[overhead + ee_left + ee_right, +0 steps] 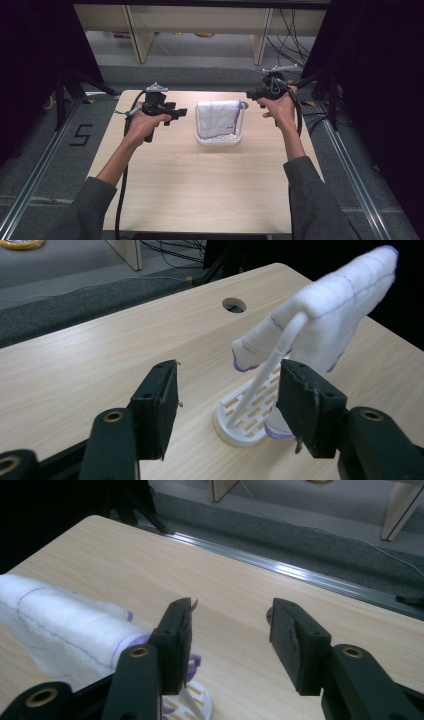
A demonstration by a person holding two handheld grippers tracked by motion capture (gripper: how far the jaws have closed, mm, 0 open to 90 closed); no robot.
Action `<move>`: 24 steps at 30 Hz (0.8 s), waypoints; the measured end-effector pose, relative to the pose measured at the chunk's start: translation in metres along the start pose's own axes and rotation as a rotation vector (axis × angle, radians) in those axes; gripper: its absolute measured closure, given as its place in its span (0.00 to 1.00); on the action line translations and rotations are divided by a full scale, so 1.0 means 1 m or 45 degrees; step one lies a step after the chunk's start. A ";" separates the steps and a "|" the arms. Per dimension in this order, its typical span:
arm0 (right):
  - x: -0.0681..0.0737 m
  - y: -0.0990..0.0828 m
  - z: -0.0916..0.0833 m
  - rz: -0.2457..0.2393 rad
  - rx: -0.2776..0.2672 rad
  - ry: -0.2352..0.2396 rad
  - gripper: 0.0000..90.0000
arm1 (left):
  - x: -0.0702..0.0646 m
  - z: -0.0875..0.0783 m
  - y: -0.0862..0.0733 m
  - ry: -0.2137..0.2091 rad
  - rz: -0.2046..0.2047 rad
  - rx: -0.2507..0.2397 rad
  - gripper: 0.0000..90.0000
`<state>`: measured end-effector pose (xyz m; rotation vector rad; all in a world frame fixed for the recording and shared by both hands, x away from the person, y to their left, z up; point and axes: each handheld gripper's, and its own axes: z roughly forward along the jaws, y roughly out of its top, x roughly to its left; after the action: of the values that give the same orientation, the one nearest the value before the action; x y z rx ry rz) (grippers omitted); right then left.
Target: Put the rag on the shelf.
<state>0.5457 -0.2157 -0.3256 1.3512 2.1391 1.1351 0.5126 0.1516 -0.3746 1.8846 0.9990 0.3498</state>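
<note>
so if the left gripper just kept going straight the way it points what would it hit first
Probably the white rack with the cloth draped over it. In the left gripper view the left gripper has open jaws that frame the rack's thin upright, though how far off it stands is unclear.

A black "5" (80, 135) is marked on the grey floor left of the table.

Even overhead light falls on the desk (200, 190), bright and without glare; the sides of the high view sink into black. Shadows are soft and faint. In both gripper views the black jaws sit slightly blurred up close, and the white cloth (330, 305) beyond the left hand-held gripper (227, 400) looks nearly overexposed
</note>
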 end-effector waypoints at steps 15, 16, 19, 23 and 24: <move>0.006 -0.036 -0.025 0.003 -0.084 0.110 0.47 | -0.023 -0.025 -0.032 -0.091 -0.019 -0.078 0.40; 0.007 -0.039 -0.027 0.001 -0.091 0.117 0.47 | -0.025 -0.027 -0.035 -0.092 -0.016 -0.084 0.39; 0.010 -0.046 -0.031 -0.026 -0.107 0.139 0.46 | -0.031 -0.032 -0.042 -0.110 -0.004 -0.087 0.39; 0.016 -0.053 -0.037 -0.025 -0.131 0.163 0.46 | -0.038 -0.037 -0.048 -0.113 0.007 -0.093 0.39; 0.019 -0.056 -0.039 -0.017 -0.135 0.166 0.45 | -0.038 -0.037 -0.048 -0.116 0.010 -0.088 0.39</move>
<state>0.4785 -0.2278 -0.3434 1.2458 2.1398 1.3447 0.4424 0.1556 -0.3896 1.8264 0.9079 0.2969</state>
